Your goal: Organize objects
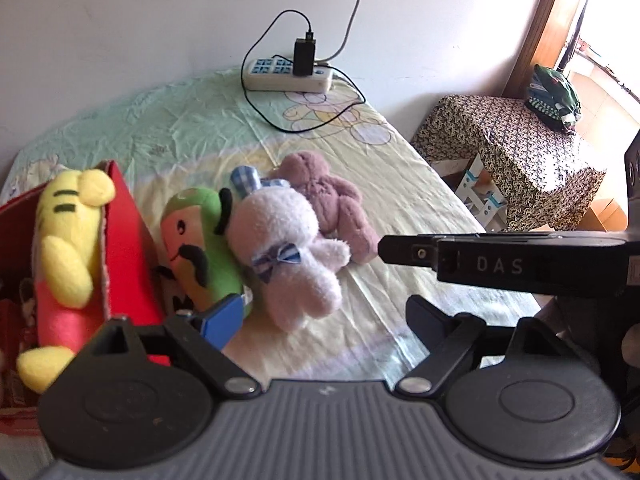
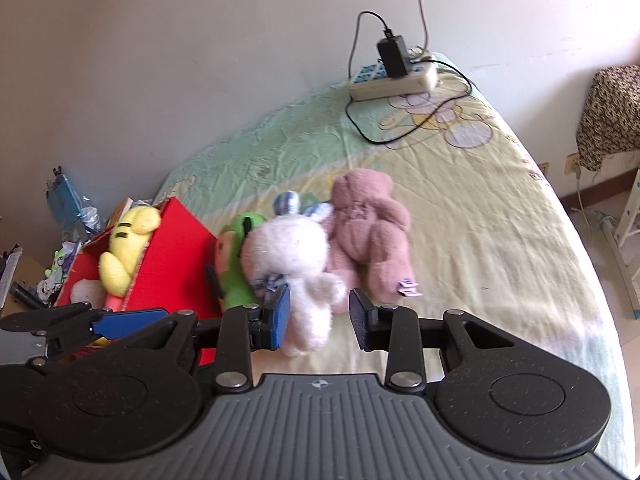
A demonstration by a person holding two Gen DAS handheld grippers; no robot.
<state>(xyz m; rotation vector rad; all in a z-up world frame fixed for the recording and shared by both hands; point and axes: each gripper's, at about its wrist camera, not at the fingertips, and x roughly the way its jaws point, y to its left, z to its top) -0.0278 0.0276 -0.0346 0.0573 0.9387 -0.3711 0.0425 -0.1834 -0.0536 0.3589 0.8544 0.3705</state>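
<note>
Three plush toys lie side by side on the bed: a green avocado toy, a white bunny with a blue bow, and a mauve bear. A red box at the left holds a yellow and pink plush. My left gripper is open and empty just in front of the bunny. My right gripper is open, with its jaws on either side of the bunny's legs; it also shows in the left wrist view.
A power strip with a black charger and cables lies at the far end of the bed. A patterned covered stool stands right of the bed. Clutter sits beyond the box.
</note>
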